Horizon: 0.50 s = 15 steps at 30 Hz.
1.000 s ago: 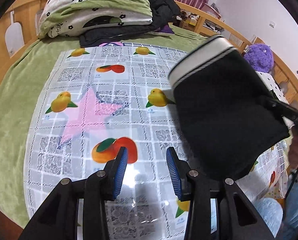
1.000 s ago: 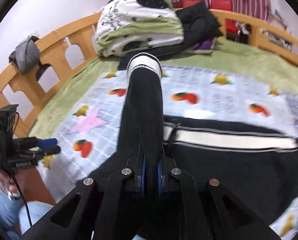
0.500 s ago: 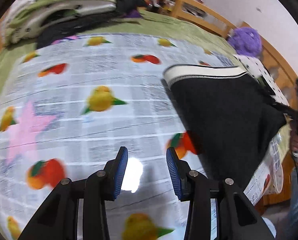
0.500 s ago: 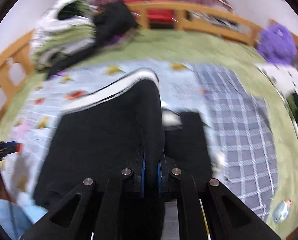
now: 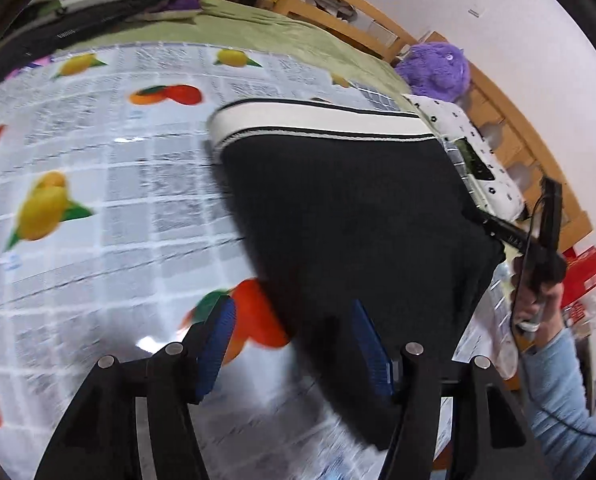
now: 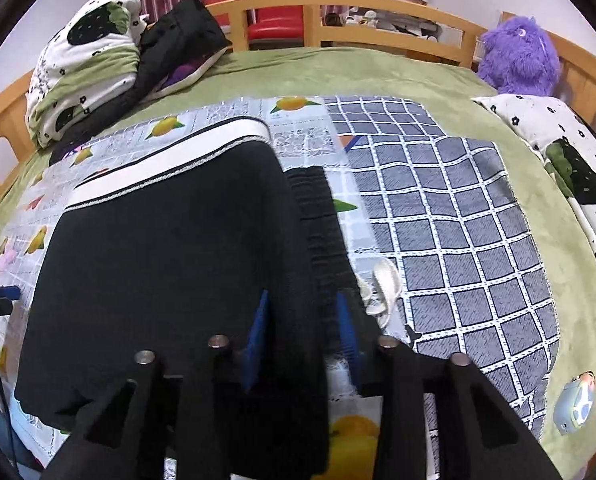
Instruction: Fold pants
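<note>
Black pants (image 5: 357, 208) with a white striped band (image 5: 317, 122) lie folded on the fruit-print mat (image 5: 118, 208). My left gripper (image 5: 292, 332) hovers low over the pants' near left edge. Its jaws are opening, and the fabric edge lies under the gap, untouched by the blue pads (image 5: 218, 332). In the right wrist view the pants (image 6: 170, 248) fill the left half. My right gripper (image 6: 301, 320) straddles the folded right edge, jaws opening, pads apart from the cloth. A hand holds the right gripper (image 5: 509, 236) at the pants' far right corner.
The mat covers a green bedspread (image 6: 357, 72) inside a wooden bed rail (image 6: 377, 4). A folded quilt pile (image 6: 82, 76) and dark clothes sit at the back left. A purple plush toy (image 6: 517, 56), a patterned pillow (image 6: 557, 152) and a blue checked cloth (image 6: 457, 220) lie to the right.
The right gripper swung the lifted pants end over, laid it flat on the rest, and its jaws parted. The left gripper moved right to the pants' edge and widened.
</note>
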Available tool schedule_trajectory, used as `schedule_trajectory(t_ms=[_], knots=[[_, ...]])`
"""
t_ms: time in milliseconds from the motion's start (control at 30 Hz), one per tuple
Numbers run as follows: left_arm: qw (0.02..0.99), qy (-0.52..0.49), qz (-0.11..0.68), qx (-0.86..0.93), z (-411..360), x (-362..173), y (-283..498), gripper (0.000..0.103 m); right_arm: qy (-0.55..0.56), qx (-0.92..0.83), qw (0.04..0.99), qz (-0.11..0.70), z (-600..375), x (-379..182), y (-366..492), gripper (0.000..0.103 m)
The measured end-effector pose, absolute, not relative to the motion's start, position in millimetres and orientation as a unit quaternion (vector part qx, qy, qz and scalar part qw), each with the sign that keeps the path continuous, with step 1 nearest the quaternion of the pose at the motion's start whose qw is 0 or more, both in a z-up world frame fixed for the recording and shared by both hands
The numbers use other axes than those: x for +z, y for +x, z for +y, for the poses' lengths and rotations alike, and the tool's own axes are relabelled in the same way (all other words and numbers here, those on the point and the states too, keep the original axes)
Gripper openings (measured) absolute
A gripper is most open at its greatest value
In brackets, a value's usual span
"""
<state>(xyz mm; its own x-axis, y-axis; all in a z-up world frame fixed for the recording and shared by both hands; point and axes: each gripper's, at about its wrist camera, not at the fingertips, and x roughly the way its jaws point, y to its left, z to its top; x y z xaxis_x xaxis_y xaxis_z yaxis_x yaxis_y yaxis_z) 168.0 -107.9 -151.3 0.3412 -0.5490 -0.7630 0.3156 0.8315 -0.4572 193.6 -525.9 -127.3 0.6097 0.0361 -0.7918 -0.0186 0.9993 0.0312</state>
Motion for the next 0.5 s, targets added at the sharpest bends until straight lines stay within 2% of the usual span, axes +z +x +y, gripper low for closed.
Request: schedule_trajectory(t_ms=[133, 400, 500], knots=[[0.789, -0.126, 0.537, -0.272, -124, -175, 189, 0.058, 0.021, 0.029, 0.894, 0.446, -532, -140, 210, 0.056], [0.785, -0.157, 0.523, -0.292, -145, -191, 206, 0.057, 0.045, 0.061, 0.877, 0.474, -537, -157, 240, 0.058], [0.789, -0.148, 0.529, -0.275, -153, -189, 210, 0.037, 0.086, 0.079, 0.863, 0.491, -545, -164, 247, 0.058]])
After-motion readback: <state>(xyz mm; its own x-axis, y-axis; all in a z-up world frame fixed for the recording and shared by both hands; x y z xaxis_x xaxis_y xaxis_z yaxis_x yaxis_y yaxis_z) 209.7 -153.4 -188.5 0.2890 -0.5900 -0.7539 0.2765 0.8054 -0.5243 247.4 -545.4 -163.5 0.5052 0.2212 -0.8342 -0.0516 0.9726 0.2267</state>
